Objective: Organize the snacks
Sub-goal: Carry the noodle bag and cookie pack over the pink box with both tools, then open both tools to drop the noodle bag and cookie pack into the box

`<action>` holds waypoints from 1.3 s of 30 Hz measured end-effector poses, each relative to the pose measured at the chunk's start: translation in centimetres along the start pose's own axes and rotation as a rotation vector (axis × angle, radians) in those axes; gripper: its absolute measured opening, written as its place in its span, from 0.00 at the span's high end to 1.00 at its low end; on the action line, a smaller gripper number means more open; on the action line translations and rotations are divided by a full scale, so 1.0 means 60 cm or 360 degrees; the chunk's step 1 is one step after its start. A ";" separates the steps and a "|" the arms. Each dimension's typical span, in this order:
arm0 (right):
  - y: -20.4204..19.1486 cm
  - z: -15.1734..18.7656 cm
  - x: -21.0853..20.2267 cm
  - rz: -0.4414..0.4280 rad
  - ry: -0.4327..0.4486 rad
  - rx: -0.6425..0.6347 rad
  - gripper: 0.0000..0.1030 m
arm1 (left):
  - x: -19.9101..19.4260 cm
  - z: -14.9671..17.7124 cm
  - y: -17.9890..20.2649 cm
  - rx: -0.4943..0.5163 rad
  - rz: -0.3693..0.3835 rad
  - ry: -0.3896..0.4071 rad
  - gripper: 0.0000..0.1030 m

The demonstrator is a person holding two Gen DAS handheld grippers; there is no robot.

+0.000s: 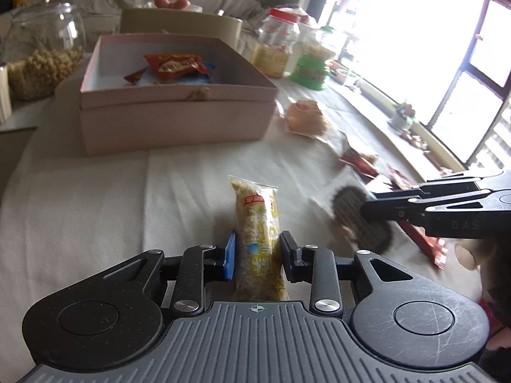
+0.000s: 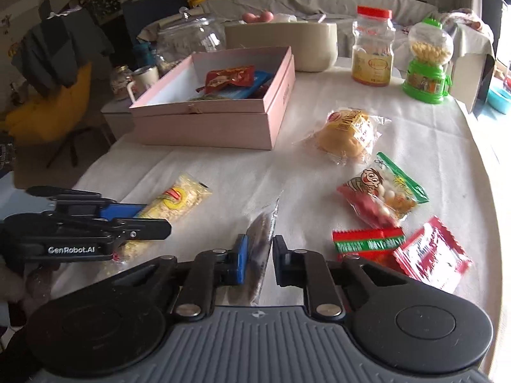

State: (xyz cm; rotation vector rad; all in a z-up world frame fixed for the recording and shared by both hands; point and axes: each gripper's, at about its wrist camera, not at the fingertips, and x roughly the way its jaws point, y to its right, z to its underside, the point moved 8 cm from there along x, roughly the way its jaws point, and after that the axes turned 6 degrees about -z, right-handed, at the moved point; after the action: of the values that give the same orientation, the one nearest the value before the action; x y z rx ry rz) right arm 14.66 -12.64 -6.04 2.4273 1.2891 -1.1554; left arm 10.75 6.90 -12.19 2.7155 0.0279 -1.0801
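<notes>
The worktop (image 2: pixel 223 172), under a pale cloth, carries a pink box (image 2: pixel 204 127) with red and blue packets inside, and to its right loose snacks lie well apart: a bun (image 2: pixel 348 134), a cartoon bag (image 2: pixel 380 198) and red packs (image 2: pixel 431 255). The left gripper (image 1: pixel 257 255) holds a narrow yellow rice bar (image 1: pixel 260 242) lengthwise between its pads, the bar lying on the cloth in front of the box. The right gripper (image 2: pixel 258 255) is closed on a thin clear packet (image 2: pixel 260 242) of dark cookies, held edge-up just right of the rice bar.
</notes>
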 end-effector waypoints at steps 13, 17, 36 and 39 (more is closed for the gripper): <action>-0.009 0.021 0.007 0.0150 0.0096 -0.0010 0.40 | -0.025 0.029 0.009 -0.0051 -0.0054 -0.0025 0.67; -0.012 0.025 0.042 0.0073 0.0007 0.0082 0.40 | -0.026 0.031 0.012 -0.0044 -0.0053 -0.0033 0.67; -0.031 -0.268 -0.125 -0.0003 0.0598 -0.0109 0.65 | -0.147 -0.227 -0.053 0.0026 -0.0208 0.0558 0.67; -0.013 -0.335 -0.090 -0.0033 0.0588 -0.0019 0.65 | -0.092 -0.292 -0.107 -0.0118 -0.0255 0.0516 0.67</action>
State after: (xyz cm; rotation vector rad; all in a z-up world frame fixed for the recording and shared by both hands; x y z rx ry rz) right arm 23.47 -6.31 11.71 2.7129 1.4102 -0.7195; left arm 17.96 17.16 2.66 2.8270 0.3351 -0.6478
